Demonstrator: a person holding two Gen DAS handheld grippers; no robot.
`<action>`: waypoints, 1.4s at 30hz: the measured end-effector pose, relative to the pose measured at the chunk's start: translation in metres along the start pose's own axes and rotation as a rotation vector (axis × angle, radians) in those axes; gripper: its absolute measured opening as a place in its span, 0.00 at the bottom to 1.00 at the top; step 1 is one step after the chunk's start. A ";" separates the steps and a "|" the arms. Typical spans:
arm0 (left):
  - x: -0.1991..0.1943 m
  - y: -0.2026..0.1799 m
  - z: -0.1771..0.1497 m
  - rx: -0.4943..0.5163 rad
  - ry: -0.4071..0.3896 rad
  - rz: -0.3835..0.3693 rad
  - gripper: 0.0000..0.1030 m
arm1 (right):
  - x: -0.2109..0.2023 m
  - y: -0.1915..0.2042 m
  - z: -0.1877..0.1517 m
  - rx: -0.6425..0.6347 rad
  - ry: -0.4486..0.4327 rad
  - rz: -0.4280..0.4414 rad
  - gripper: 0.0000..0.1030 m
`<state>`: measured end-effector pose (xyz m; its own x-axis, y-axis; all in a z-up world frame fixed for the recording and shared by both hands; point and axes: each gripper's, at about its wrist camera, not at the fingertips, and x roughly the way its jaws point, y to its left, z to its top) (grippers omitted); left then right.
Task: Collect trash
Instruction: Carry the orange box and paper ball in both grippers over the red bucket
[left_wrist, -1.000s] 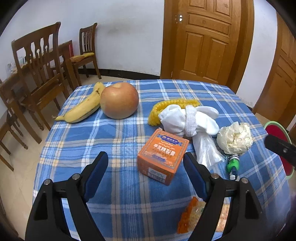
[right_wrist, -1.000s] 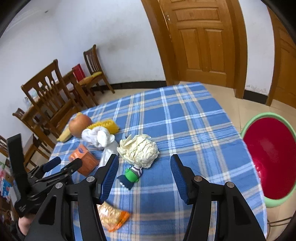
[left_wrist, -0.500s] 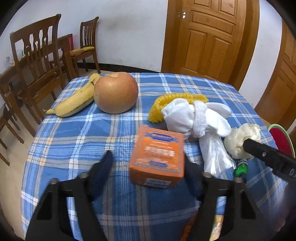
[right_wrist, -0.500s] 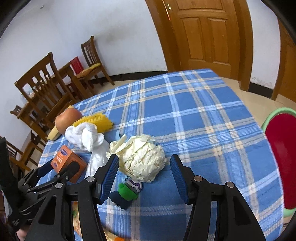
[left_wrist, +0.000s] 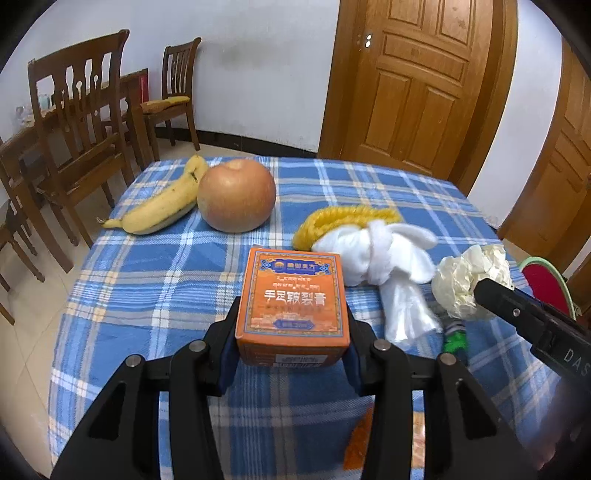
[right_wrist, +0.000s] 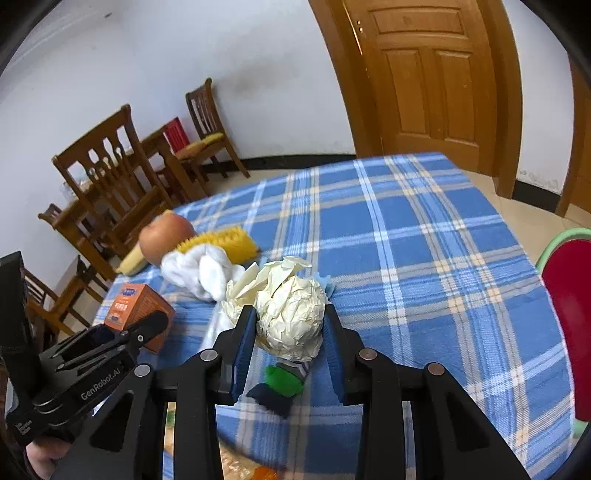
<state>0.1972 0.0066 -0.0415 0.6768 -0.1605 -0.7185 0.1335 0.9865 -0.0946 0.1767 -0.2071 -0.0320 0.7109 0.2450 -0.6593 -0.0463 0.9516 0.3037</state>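
Crumpled cream paper ball (right_wrist: 291, 314) sits on the blue plaid tablecloth (right_wrist: 424, 258), pinched between the blue-padded fingers of the right gripper (right_wrist: 290, 334), whose jaws press against both of its sides. Just nearer than the ball, under the same jaws, lies a small green-and-navy striped sock-like item (right_wrist: 284, 380). At the near table edge, closer than that, an orange snack wrapper (left_wrist: 364, 443) is partly hidden by the gripper frames.

Left of the paper ball, the left gripper (left_wrist: 291, 354) clasps a square orange cardboard box with white lettering (left_wrist: 293, 299), its pads flat on the box's two side faces; whether the box is raised off the cloth cannot be told.

Between box and ball, a clear plastic bag (left_wrist: 404, 314) trails from a knotted white cloth bundle (left_wrist: 380, 254). Touching the far side of that bundle is a yellow bristly brush (left_wrist: 343, 219). Farther left of the brush stands a large russet round fruit (left_wrist: 236, 199), with a yellow banana (left_wrist: 162, 206) lying against its left side.

To the right of the ball, off the table, a red basin with a green rim (right_wrist: 569, 314) shows. Beyond the table stand dark wooden chairs (left_wrist: 85, 122) and a brown panelled wooden door (left_wrist: 417, 85).
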 end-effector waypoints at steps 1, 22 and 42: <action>-0.006 -0.002 0.000 0.004 -0.009 -0.004 0.45 | -0.004 0.000 0.000 0.002 -0.006 0.004 0.35; -0.071 -0.048 0.004 0.069 -0.104 -0.085 0.45 | -0.103 -0.018 -0.009 0.066 -0.149 -0.014 0.35; -0.096 -0.124 0.004 0.165 -0.128 -0.209 0.45 | -0.181 -0.068 -0.026 0.156 -0.271 -0.120 0.35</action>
<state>0.1182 -0.1003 0.0418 0.7065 -0.3728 -0.6016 0.3885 0.9148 -0.1106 0.0331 -0.3115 0.0482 0.8663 0.0551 -0.4964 0.1422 0.9256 0.3508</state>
